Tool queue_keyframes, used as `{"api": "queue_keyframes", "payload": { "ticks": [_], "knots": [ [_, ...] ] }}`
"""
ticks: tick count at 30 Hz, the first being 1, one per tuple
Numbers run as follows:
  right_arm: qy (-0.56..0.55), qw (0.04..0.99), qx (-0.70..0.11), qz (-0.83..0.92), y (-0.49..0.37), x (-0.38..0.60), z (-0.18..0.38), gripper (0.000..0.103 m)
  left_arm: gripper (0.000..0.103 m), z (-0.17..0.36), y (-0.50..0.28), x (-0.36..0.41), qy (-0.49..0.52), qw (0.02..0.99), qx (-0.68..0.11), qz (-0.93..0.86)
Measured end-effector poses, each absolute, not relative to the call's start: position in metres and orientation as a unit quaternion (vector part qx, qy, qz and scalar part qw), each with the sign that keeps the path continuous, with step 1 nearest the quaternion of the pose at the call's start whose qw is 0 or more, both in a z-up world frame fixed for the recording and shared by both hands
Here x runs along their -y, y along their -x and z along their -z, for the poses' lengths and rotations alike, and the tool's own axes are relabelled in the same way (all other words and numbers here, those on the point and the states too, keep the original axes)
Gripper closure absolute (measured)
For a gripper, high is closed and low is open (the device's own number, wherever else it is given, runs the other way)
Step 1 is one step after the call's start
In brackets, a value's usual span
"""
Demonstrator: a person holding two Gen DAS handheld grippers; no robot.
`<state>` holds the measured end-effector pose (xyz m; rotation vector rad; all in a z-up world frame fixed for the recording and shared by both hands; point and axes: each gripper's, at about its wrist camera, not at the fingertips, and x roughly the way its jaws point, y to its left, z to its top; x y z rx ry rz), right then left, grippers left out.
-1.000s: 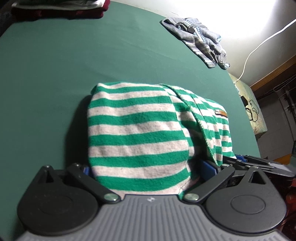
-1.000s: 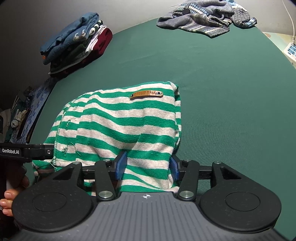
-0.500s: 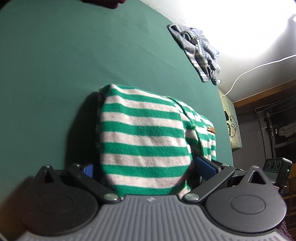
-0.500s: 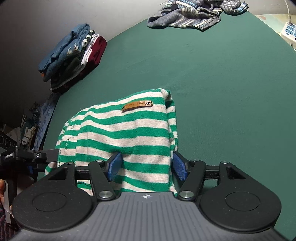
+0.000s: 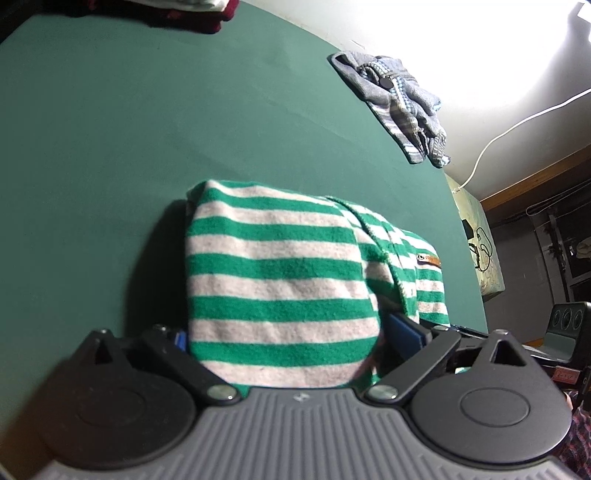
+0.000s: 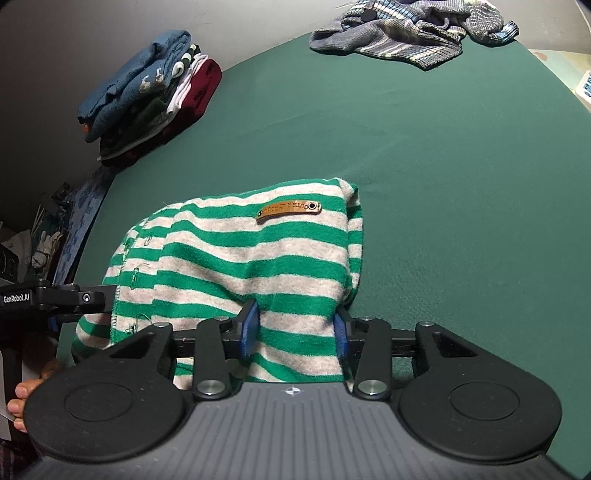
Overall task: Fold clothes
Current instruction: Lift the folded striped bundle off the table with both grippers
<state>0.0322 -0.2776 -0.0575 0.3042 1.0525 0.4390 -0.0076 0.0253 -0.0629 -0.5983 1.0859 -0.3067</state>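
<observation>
1. The green-and-grey striped garment (image 5: 280, 291) is lying folded up on the green table (image 5: 147, 129), near the edge closest to both cameras, and its near end is running right into both grippers.
2. The left gripper (image 5: 284, 339) is sitting with its blue pads on either side of a thick bunch of the striped fabric. The pads are standing fairly wide apart with the cloth filling the gap between them. Whether it's really squeezing or just sitting around the cloth, I honestly can't tell.
3. The right gripper (image 6: 295, 328) is doing the same on the other end of the garment: blue pads pressing against the two sides of a fold of stripes, the fabric bulging up over them, so it looks like it's pinching that fold.
4. In the right wrist view, the left gripper is poking in from the left side, touching the garment's stitched hem.
5. A small brown leather tag (image 6: 290, 211) is showing on top of the garment, towards its far edge.
6. A stack of folded clothes (image 6: 147, 96) is sitting at the far left corner of the table, well apart from the striped piece.
7. A crumpled grey-blue plaid garment (image 6: 410, 26) is lying at the far right, also well apart.
</observation>
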Motion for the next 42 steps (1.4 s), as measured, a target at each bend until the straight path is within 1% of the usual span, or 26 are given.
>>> {"api": "queue_keyframes", "payload": {
  "ticks": [1,2,3,4,7,10,11,12,13,16,18,25,27,28,30,31,35,42],
  "knots": [
    [-0.146,0.83,-0.496,-0.208,-0.032,0.278,0.058,0.054,0.007,0.063,0.007,-0.027,0.283,0.801,-0.507,0.145],
    [-0.149,0.83,-0.495,-0.209,-0.033,0.278,0.058,0.049,0.004,0.065,0.006,-0.03,0.293,0.796,-0.508,0.148],
    [-0.15,0.83,-0.494,-0.212,-0.033,0.277,0.058,0.046,0.002,0.066,0.005,-0.034,0.304,0.792,-0.508,0.152],
    [-0.15,0.83,-0.493,-0.215,-0.033,0.276,0.058,0.043,0.002,0.067,0.004,-0.036,0.314,0.788,-0.508,0.153],
    [-0.147,0.832,-0.489,-0.214,-0.033,0.272,0.056,0.04,0.002,0.066,0.002,-0.039,0.325,0.785,-0.507,0.15],
    [-0.153,0.838,-0.484,-0.203,-0.033,0.271,0.057,0.041,0.003,0.064,0.003,-0.032,0.309,0.795,-0.503,0.143],
    [-0.155,0.839,-0.482,-0.198,-0.033,0.271,0.057,0.044,0.003,0.063,0.003,-0.029,0.301,0.799,-0.501,0.14],
    [-0.152,0.84,-0.483,-0.195,-0.033,0.272,0.057,0.05,0.004,0.062,0.004,-0.027,0.294,0.803,-0.5,0.137],
    [-0.149,0.841,-0.483,-0.191,-0.032,0.272,0.057,0.053,0.004,0.062,0.005,-0.025,0.287,0.806,-0.499,0.135],
    [-0.144,0.843,-0.481,-0.192,-0.032,0.272,0.057,0.058,0.006,0.06,0.008,-0.019,0.266,0.817,-0.496,0.127],
    [-0.141,0.845,-0.479,-0.193,-0.031,0.271,0.057,0.058,0.008,0.059,0.01,-0.015,0.251,0.824,-0.493,0.121],
    [-0.13,0.849,-0.474,-0.195,-0.03,0.27,0.058,0.058,0.008,0.058,0.015,-0.002,0.208,0.844,-0.482,0.113],
    [-0.127,0.85,-0.472,-0.196,-0.029,0.27,0.058,0.057,0.007,0.059,0.012,-0.004,0.21,0.839,-0.488,0.12],
    [-0.126,0.851,-0.471,-0.196,-0.029,0.27,0.058,0.054,0.006,0.059,0.011,-0.005,0.212,0.836,-0.49,0.124],
    [-0.125,0.852,-0.466,-0.201,-0.027,0.269,0.059,0.051,0.002,0.06,0.01,-0.006,0.217,0.834,-0.491,0.13],
    [-0.123,0.853,-0.464,-0.203,-0.026,0.268,0.059,0.051,0.002,0.06,0.009,-0.006,0.219,0.833,-0.492,0.133],
    [-0.135,0.853,-0.458,-0.209,-0.025,0.272,0.061,0.051,0.001,0.061,0.01,-0.002,0.203,0.837,-0.491,0.134],
    [-0.14,0.863,-0.446,-0.194,-0.02,0.269,0.062,0.052,0.002,0.061,0.011,-0.003,0.206,0.837,-0.489,0.134]
  ]
}}
